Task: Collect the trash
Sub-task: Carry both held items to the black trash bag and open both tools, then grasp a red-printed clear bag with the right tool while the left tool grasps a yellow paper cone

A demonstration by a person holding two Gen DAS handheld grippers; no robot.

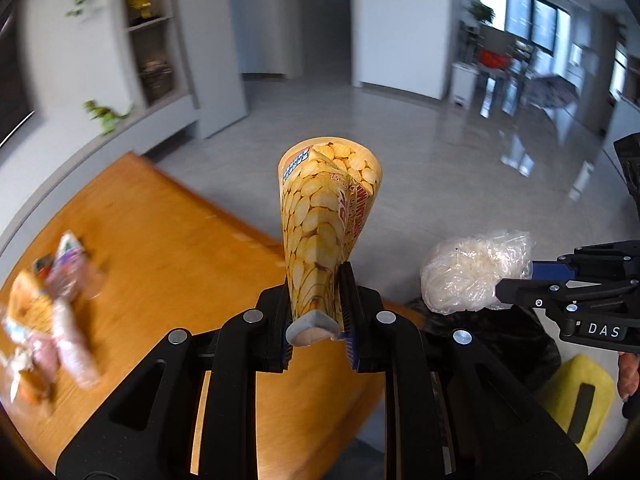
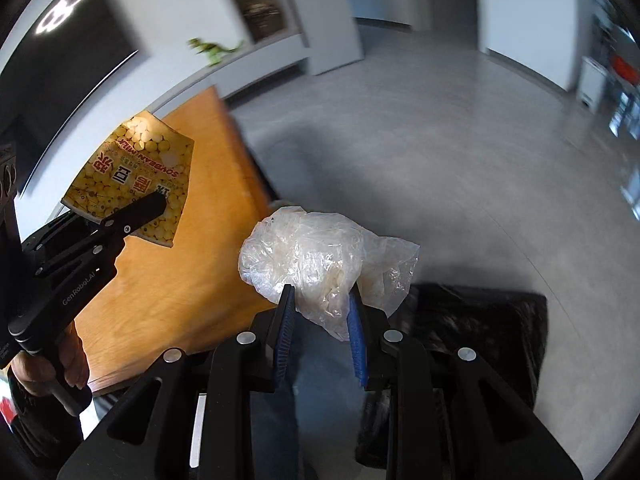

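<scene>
Both grippers loaded: crushed soybean milk cup and a plastic bag

The left gripper [image 1: 316, 312] is clamped narrowly on a flattened paper cup [image 1: 324, 216], pinching its squashed base so the cup fans out upward into a cone. From the right wrist camera the same cup [image 2: 136, 176] shows a print of pale yellow soybeans, the words "SOYBEAN MILK" in red and large red Chinese characters, all upside down. The left gripper [image 2: 136, 210] is matte black plastic with silver screws, and its body reads "GenRobot.AI"; a bare hand [image 2: 52, 364] grips its handle.

The right gripper [image 2: 320, 304] has ribbed blue pads [image 2: 285, 320] and is closed on a crumpled clear plastic bag [image 2: 320, 256], a glossy, wrinkled wad with something whitish inside. Seen from the left wrist camera, that bag [image 1: 476, 268] sits at the tip of the right gripper [image 1: 508, 286], whose black housing carries the letters "DAS".

The wooden table [image 1: 160, 232], orange and smooth, lies under the cup and to the left of the bag. On it, far left of the cup, rests a blurred heap of wrappers [image 1: 52, 320] in pink, orange and white; their print is unreadable. Below the bag, off the table's edge, sits a black bin liner [image 2: 480, 320], shiny and creased. A yellow object [image 1: 580, 396] shows beside it
</scene>
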